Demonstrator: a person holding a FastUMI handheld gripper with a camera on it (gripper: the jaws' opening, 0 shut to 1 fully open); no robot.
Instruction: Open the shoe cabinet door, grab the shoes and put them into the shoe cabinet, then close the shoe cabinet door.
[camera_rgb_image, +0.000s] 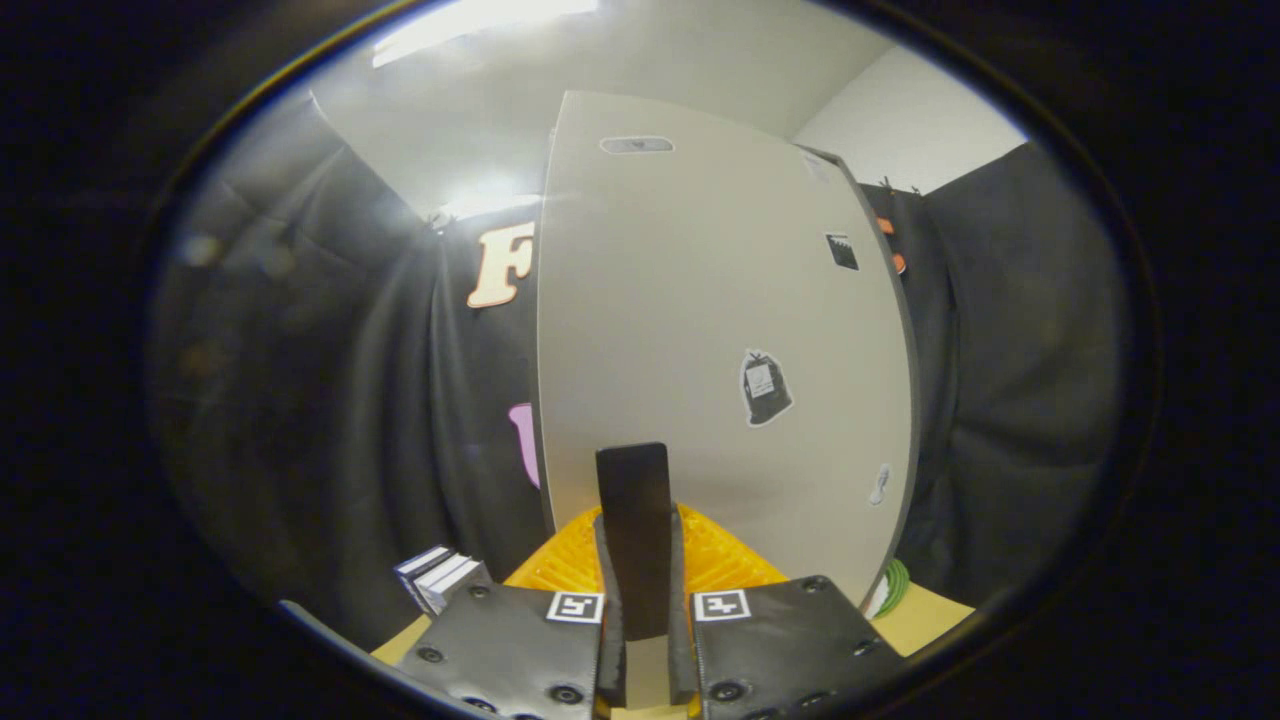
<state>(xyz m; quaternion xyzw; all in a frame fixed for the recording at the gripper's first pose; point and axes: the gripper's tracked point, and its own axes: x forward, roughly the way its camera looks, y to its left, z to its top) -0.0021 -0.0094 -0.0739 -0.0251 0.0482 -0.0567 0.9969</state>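
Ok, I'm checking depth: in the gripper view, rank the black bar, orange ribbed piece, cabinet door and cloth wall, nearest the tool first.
1. Black bar: clamped between the tool fingers.
2. Orange ribbed piece: just behind the bar, low.
3. Cabinet door: upright, ahead beyond both.
4. Cloth wall: farthest, behind the door, either side.

No legible text: small stickers (766, 388) on the cabinet door (700, 330), print unreadable

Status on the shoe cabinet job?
Done: nothing evident; cabinet door looks shut. In hand: gripper jaws closed on a dark strip, likely part of the orange shoe just beyond them. Left: open door, stow shoe, close.
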